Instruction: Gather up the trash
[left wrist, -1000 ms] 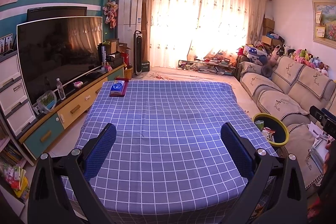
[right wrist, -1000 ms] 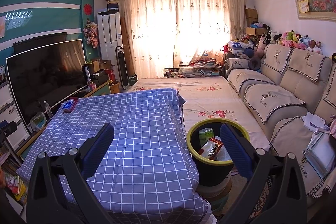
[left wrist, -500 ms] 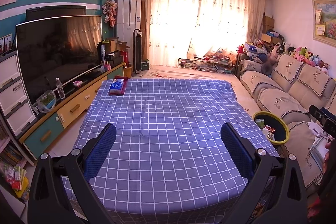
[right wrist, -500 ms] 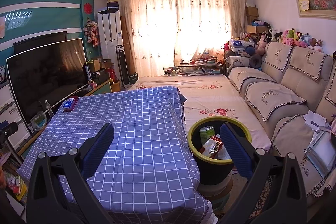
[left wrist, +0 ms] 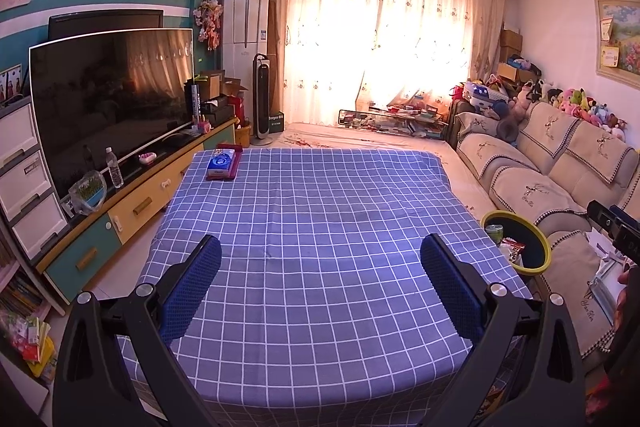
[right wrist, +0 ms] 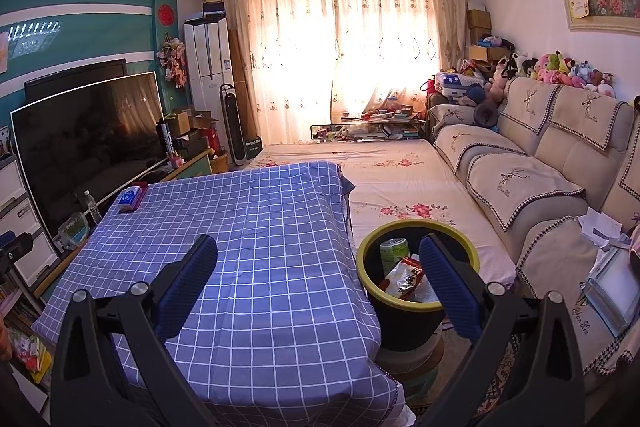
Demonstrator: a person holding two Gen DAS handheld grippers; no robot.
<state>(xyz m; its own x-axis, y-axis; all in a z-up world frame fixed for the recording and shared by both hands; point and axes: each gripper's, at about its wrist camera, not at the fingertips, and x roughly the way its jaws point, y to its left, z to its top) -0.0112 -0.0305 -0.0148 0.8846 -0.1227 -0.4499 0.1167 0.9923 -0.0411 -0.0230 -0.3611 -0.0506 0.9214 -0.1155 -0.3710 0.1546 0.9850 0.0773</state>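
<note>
Both grippers hang over the near edge of the table (left wrist: 320, 211), each with its fingers spread wide and nothing between them. The left gripper (left wrist: 320, 267) faces down the middle of the blue checked cloth; the right gripper (right wrist: 318, 267) sits toward the table's right side, its right finger (right wrist: 448, 283) overlapping the bin (right wrist: 400, 319) in view.

The bin, black with a yellow rim, stands just beside the table's right edge, between table and sofa (right wrist: 520, 179). In it lie a green can (right wrist: 394, 253), a red snack wrapper (right wrist: 404, 277) and something white that I cannot make out.

On the table's far left corner rests a blue pack (left wrist: 221, 163) on a red tray (left wrist: 236, 167); the cloth otherwise looks bare. Beyond the table's left side, a TV (left wrist: 108, 99) stands on a low cabinet.

Judging by this, the collecting seems nearly or fully done, with trash already binned. The blue pack looks more like tissues than rubbish. If it counts, the left gripper must reach to the far corner and close across its short sides; otherwise the next move is simply to check for leftovers.
</note>
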